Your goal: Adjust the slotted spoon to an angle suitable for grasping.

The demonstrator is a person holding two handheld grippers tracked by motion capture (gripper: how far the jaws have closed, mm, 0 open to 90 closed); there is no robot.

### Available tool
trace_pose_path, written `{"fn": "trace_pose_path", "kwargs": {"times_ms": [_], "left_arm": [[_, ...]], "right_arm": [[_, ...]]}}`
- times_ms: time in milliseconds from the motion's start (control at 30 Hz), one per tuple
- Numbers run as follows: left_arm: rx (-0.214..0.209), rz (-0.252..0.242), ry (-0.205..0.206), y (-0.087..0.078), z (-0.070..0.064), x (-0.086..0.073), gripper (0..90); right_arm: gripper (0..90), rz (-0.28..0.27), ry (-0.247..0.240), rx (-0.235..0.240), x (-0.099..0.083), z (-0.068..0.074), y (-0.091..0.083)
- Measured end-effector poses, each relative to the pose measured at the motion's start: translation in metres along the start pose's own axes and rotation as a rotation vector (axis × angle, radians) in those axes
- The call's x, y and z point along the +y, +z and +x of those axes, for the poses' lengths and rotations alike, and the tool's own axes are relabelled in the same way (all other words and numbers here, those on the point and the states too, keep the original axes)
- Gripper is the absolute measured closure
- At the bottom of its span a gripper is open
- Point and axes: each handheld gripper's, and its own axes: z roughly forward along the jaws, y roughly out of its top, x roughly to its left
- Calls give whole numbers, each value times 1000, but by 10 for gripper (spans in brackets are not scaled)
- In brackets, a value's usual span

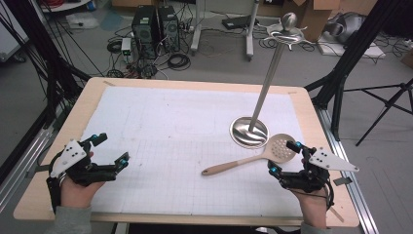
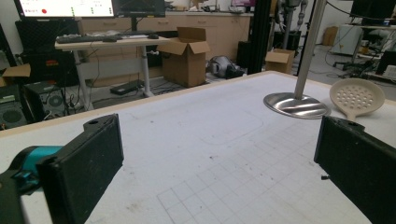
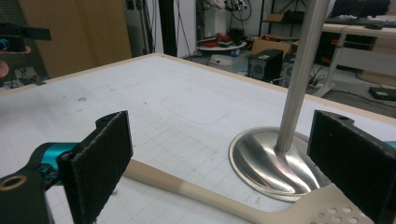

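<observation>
Black right gripper wide open (nothing held) astride skimmer

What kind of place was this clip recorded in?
Most likely a robotics or data-collection lab, not a kitchen. Computer towers with tangled cables sit on the floor behind the table, black tripod legs stand beside it, and a desk with monitors and cardboard boxes fill the background.

Slotted spoon lies on the table, just before the stand's base
</observation>
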Motion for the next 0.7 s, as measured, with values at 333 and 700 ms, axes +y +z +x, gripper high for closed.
{"fn": "trace_pose_path", "kwargs": {"times_ms": [333,700], "left_arm": [[-1,-1,-11,-3,2,-1,18],[-9,10,-15,0,2,-2,28]], "right_arm": [[57,37,-6,36,-1,2,13],[421,83,-34,106,0,2,30]]}}
